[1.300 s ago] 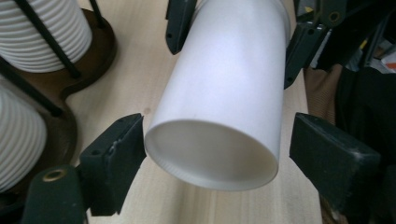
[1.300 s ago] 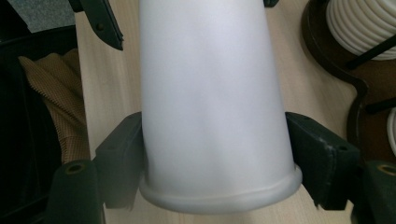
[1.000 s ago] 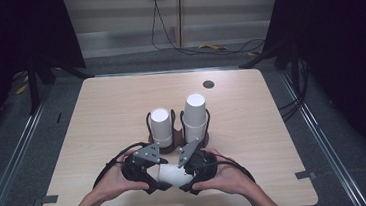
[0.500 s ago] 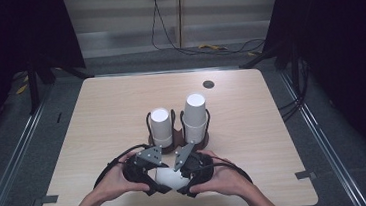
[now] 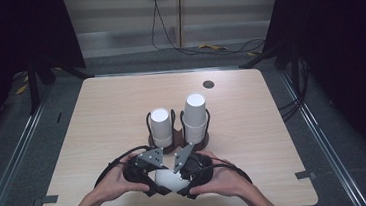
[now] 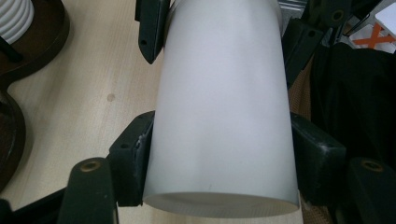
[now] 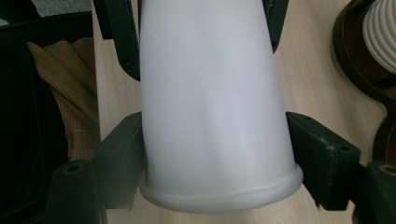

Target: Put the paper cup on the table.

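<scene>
Overhead light falls evenly on the pale table [image 5: 112, 119], surroundings from nine to three o'clock go dark, and close-ups look soft, slightly blurred.

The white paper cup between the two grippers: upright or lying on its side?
On its side: the white paper cup lies horizontally between both grippers.

Plain white cup [image 6: 219, 107] between black tool jaws, pale wood-grain table [image 5: 106, 114], dark brown stand [image 5: 201, 137].

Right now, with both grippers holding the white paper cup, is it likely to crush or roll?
The white paper cup looks thin-walled, so a hard squeeze would probably dent it. It likely weighs little. Released on its side on the table, its round tapered body would probably roll in a curve.
</scene>
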Motion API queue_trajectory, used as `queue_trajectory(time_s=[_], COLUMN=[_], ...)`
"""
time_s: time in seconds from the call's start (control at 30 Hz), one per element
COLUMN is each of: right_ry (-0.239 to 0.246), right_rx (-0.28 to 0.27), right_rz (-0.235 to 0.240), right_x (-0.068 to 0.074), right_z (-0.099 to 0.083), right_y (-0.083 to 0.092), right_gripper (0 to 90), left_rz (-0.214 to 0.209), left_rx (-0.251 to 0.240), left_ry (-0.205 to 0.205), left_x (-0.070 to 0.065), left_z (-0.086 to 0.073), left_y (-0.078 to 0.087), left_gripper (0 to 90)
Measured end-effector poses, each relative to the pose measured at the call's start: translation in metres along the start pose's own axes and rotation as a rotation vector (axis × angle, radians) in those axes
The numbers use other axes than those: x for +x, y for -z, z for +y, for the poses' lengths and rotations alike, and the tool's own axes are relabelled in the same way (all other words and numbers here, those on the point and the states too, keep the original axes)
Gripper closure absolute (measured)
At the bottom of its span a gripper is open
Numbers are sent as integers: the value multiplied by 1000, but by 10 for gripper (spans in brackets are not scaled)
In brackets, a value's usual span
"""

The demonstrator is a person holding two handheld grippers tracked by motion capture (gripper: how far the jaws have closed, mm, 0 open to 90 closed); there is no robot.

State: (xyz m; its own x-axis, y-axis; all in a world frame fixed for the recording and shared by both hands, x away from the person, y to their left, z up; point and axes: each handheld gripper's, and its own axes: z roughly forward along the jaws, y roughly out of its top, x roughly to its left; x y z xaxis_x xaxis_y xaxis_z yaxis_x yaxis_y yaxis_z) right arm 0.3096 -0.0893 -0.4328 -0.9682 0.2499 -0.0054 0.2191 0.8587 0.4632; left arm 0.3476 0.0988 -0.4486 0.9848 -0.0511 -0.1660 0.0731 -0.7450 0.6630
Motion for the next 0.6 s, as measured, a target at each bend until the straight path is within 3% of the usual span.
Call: queue_trajectory(time_s=[0.13, 0.47, 0.6], right_ry=[7, -64, -91], right_rx=[-31, -133, -171], right_rz=[-7, -30, -37], right_x=[-2, -6, -9], right_z=[-1, -11, -16], right_y=[1, 7, 10], right_gripper=[228, 145, 144], left_rz=[9, 25, 35], left_rx=[-7, -18, -56], left_ry=[-1, 6, 10], left_x=[0, 2, 4], left_z=[0, -1, -3], left_y=[1, 4, 6], left_gripper=[328, 327, 327])
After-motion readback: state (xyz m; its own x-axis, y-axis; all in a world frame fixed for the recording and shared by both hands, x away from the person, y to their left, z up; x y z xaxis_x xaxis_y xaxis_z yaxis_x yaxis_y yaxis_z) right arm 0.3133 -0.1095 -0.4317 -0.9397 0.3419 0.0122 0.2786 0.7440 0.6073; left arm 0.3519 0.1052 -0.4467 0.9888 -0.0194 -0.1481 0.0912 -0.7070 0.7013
